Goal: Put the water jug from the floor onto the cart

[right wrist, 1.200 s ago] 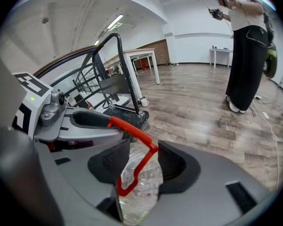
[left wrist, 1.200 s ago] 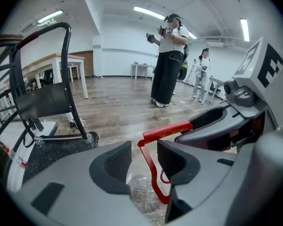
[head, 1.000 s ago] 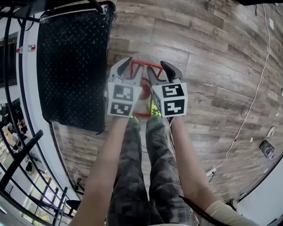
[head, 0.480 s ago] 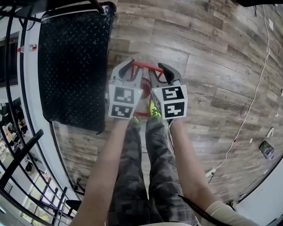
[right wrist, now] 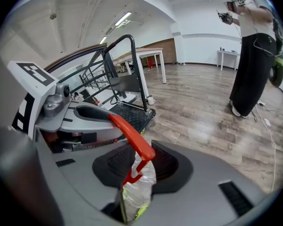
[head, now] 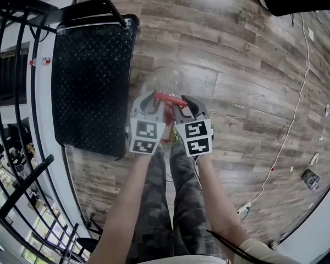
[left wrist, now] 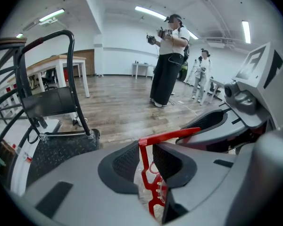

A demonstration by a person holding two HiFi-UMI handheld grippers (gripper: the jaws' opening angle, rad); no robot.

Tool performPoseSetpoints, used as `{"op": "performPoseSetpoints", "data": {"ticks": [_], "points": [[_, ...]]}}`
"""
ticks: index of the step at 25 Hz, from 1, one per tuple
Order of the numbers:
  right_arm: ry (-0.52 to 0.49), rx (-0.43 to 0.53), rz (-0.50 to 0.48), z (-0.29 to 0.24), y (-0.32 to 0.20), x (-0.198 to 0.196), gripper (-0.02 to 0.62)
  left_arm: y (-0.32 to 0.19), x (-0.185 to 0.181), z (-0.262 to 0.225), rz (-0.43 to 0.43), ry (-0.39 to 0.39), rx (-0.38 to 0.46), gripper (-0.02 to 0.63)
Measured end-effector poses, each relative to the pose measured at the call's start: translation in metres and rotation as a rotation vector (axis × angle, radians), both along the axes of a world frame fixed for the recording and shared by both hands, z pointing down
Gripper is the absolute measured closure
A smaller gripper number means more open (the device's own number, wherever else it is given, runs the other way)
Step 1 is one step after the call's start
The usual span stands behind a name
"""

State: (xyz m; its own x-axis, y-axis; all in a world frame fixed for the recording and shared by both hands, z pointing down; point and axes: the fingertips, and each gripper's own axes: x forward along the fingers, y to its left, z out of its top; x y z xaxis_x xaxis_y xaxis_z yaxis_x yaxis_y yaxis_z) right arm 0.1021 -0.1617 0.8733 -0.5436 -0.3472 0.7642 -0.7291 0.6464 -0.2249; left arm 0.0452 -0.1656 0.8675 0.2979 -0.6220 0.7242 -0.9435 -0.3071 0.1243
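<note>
Head view looks steeply down onto a brown wood-plank floor (head: 247, 87). At the left lies a black diamond-plate platform cart (head: 88, 76), with its black tubular push bar (head: 107, 4) rising at the far end. Just right of the cart's edge, the left tongs (head: 153, 104) and the right tongs (head: 186, 108) sit side by side, each with its marker cube. A red plastic handle (head: 169, 98) runs across between them. It belongs to a clear plastic water jug (right wrist: 137, 186), which hangs under the tongs, beside the cart and not on it. Whether its base touches the floor cannot be told. Below the tongs, the person's bare forearms and camouflage-patterned trousers (head: 165, 202) fill the lower middle of the view.

Left gripper view shows the left tongs, whose jaws have just been closing, pinching the handle's red upright strut between both black ribbed pads (left wrist: 127, 161). The cart platform lies at the left, and 2 people (left wrist: 169, 60) stand far off on the floor.

Right gripper view shows the right tongs, also just closing, pinching the other end of the red bar, with crinkled clear plastic hanging below the pads. The cart lies beyond. At the far right of the head view, a thin white cable (head: 297, 109) trails over the planks.
</note>
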Motion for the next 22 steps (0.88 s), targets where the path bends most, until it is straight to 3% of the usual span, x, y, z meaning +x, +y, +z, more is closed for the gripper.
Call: {"op": "performPoseSetpoints", "data": {"ticks": [9, 15, 22], "points": [[-0.005, 0.025, -0.021, -0.046, 0.009, -0.004, 0.491, 0.005, -0.004, -0.047, -0.031, 0.009, 0.034, 0.517], [-0.034, 0.096, -0.036, -0.114, -0.014, -0.004, 0.499, -0.018, -0.004, -0.114, -0.038, 0.015, 0.109, 0.518], [-0.067, 0.136, -0.099, -0.202, -0.002, -0.004, 0.5, -0.002, -0.006, -0.198, -0.069, -0.007, 0.137, 0.552]]}}
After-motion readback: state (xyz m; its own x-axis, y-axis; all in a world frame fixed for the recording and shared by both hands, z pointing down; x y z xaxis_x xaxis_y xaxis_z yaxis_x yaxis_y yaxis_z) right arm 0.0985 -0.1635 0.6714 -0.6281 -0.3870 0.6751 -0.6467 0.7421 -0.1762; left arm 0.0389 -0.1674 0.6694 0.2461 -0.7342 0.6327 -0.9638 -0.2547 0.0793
